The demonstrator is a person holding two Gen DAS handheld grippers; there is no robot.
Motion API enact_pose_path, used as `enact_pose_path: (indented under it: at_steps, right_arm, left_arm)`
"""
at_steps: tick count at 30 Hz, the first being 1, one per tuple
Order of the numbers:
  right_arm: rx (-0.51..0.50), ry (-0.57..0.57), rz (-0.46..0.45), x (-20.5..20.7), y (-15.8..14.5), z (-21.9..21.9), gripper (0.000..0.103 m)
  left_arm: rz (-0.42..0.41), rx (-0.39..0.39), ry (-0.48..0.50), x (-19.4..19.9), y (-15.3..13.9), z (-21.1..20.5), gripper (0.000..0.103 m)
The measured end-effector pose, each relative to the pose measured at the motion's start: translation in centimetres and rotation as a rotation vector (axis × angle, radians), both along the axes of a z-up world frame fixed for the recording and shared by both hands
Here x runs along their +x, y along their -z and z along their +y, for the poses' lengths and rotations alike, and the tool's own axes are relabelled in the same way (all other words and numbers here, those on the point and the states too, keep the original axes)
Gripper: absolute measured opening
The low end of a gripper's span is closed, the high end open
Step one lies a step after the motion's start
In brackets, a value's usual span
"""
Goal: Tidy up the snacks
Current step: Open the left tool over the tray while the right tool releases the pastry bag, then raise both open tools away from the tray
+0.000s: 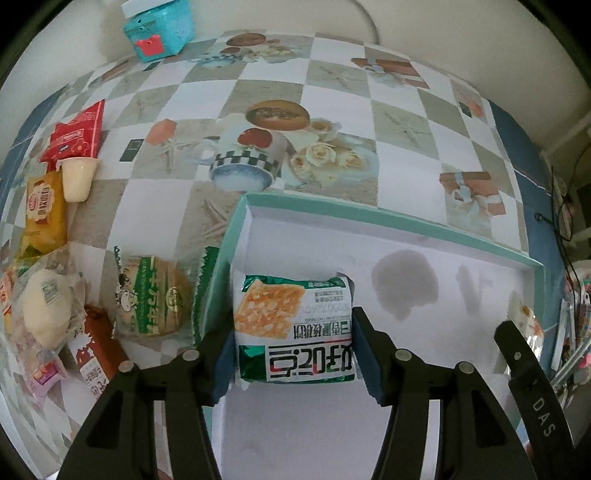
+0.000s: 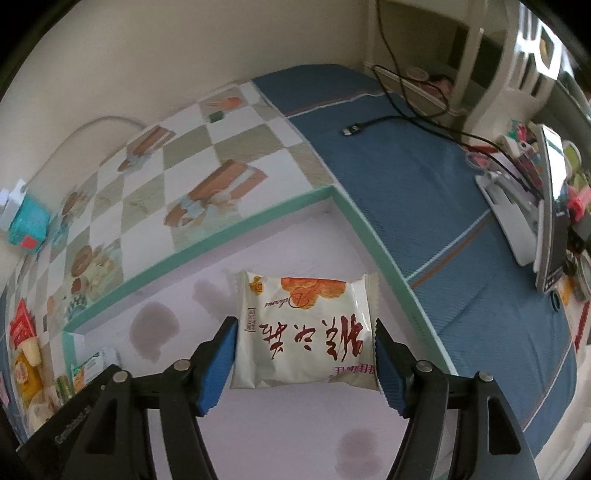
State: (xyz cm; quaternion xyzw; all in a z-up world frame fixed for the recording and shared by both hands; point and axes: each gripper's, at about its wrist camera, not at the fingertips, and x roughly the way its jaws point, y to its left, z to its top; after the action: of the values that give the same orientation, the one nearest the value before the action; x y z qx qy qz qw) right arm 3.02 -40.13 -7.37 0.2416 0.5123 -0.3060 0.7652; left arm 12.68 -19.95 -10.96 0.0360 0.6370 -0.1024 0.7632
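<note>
A shallow white box with a teal rim [image 1: 388, 216] lies on the table; it also shows in the right wrist view [image 2: 236, 227]. My left gripper [image 1: 293, 354] is shut on a green-and-white cracker packet [image 1: 291, 328] at the box's left end. My right gripper [image 2: 304, 356] is shut on a white pastry packet with red writing [image 2: 304, 328] at the box's right end. The right gripper's finger [image 1: 524, 373] and its packet [image 1: 522, 317] also show at the right of the left wrist view.
Loose snacks lie left of the box: a green bun packet [image 1: 155, 295], a white bun [image 1: 44, 302], a yellow packet [image 1: 42, 214], a red packet [image 1: 75, 133], a cream cup [image 1: 77, 177]. A teal container [image 1: 159, 27] stands at the back. Cables [image 2: 399, 122] and clutter lie right.
</note>
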Motion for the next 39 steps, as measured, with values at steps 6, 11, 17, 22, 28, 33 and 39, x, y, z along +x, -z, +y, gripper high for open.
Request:
enact_pose_path:
  at_steps: [6,11,17,22,28,33,39]
  right_arm:
    - [-0.024,-0.004,-0.02,0.1,-1.4,0.3,0.084]
    - [-0.044,0.014,-0.041,-0.5,-3.4,0.3,0.084]
    - [-0.05,-0.013,-0.049,-1.1,-4.9,2.1,0.084]
    - [-0.018,-0.019,-0.01,-1.3,-4.3,3.4,0.084]
    - [0.008,-0.037,-0.006,-2.3,-4.0,5.1,0.103]
    - [0.008,-0.05,-0.022,-3.2,-4.7,6.5,0.103]
    - [-0.012,-0.092,-0.069,-3.6,-6.2,8.7,0.103]
  left_arm:
    - [-0.026,-0.034,0.032,-0.2,-2.0,-0.4,0.072]
    - [-0.065,-0.062,0.023,-0.7,-4.5,0.8,0.078]
    - [-0.121,-0.037,-0.009,-1.3,-6.3,3.2,0.092]
    - [-0.108,-0.001,-0.044,-1.9,-5.9,5.7,0.092]
    - [-0.131,0.053,-0.082,-2.6,-5.9,8.4,0.093]
    - [-0.158,0.065,-0.093,-3.3,-6.6,10.4,0.093]
    - [-0.184,0.092,-0.099,-4.0,-7.7,12.8,0.093]
